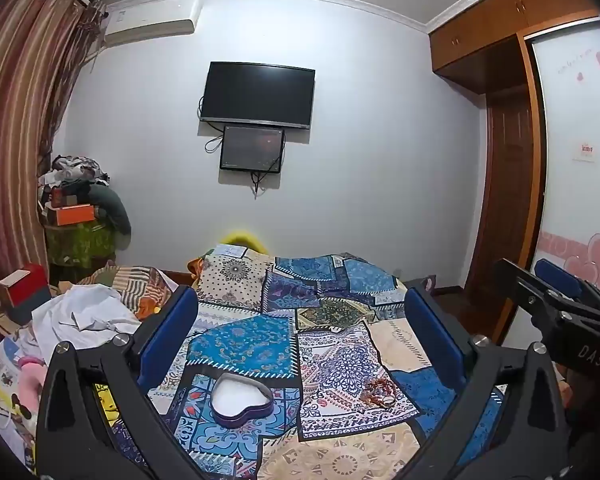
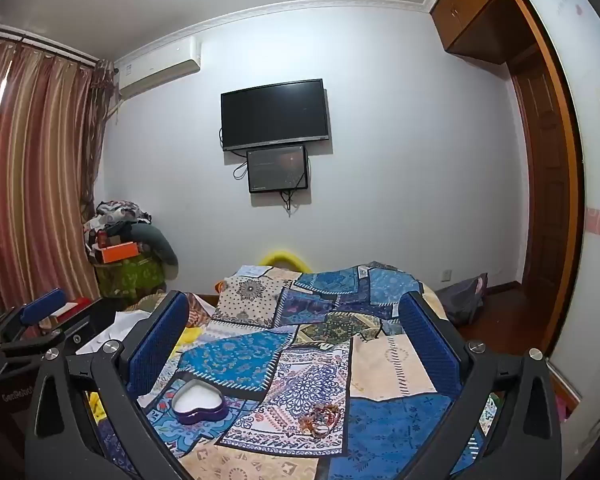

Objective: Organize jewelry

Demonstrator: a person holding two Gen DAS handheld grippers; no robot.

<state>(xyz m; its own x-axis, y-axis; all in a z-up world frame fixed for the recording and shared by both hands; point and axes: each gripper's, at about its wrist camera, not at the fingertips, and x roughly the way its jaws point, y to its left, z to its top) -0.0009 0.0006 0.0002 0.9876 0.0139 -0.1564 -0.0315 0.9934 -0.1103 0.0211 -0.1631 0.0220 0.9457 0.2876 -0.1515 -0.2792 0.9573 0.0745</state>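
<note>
A purple heart-shaped box (image 1: pixel 242 400) with a white lining lies open on the patchwork bedspread (image 1: pixel 260 344). A small heap of jewelry (image 1: pixel 378 392), reddish beads and rings, lies to its right. My left gripper (image 1: pixel 300 328) is open and empty, held above and short of both. In the right wrist view the heart box (image 2: pixel 199 402) is at lower left and the jewelry heap (image 2: pixel 320 418) at lower centre. My right gripper (image 2: pixel 296 340) is open and empty, above the bedspread (image 2: pixel 380 368). Each gripper shows at the edge of the other's view.
White cloth (image 1: pixel 84 316) and clutter lie left of the bed. A red box (image 1: pixel 24 284) and a pile of clothes and boxes (image 1: pixel 80 208) stand by the striped curtain. A TV (image 1: pixel 258 94) hangs on the far wall. A wooden wardrobe (image 1: pixel 512 184) is at right.
</note>
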